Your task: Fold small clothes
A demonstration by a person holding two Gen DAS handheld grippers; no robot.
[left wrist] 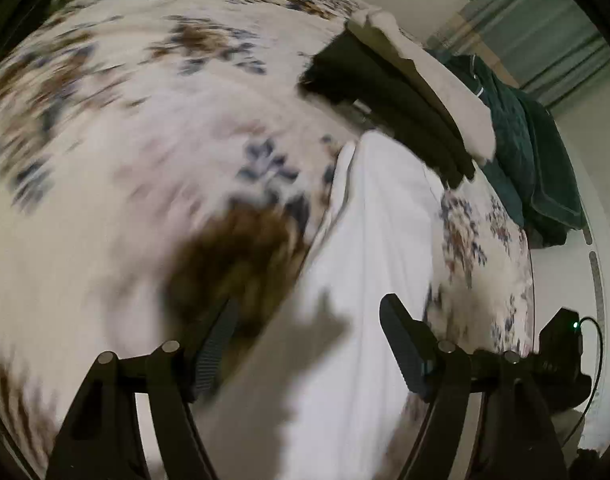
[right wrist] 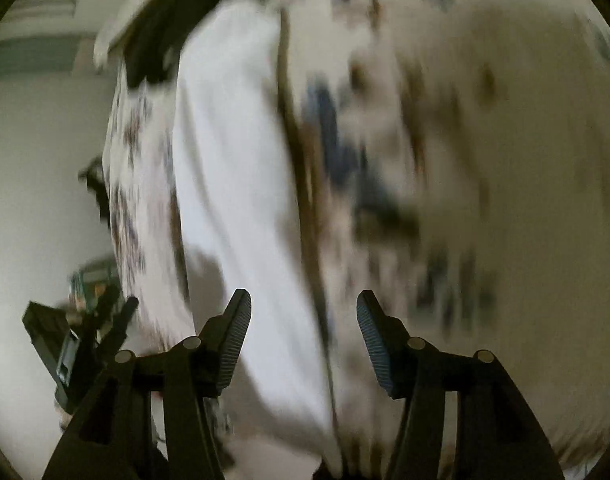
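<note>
A white garment point(left wrist: 369, 248) lies folded in a long strip on the floral bedspread point(left wrist: 145, 120). My left gripper point(left wrist: 309, 344) hovers over its near end, jaws wide apart and nothing pinched between them. In the right wrist view the same white garment point(right wrist: 233, 168) runs from the top to the bottom of the picture, much blurred. My right gripper point(right wrist: 305, 336) is open above its lower part, and its ribbed pads point(right wrist: 237, 336) are bare. A stack of folded clothes, black point(left wrist: 389, 104) under cream point(left wrist: 437, 84), sits beyond the white garment.
A dark green garment point(left wrist: 533, 152) lies bunched at the bed's far right edge, past the stack. A black device with a green light point(left wrist: 561, 340) shows at the right of the left wrist view. Pale floor point(right wrist: 37, 160) lies left of the bed's edge in the right wrist view.
</note>
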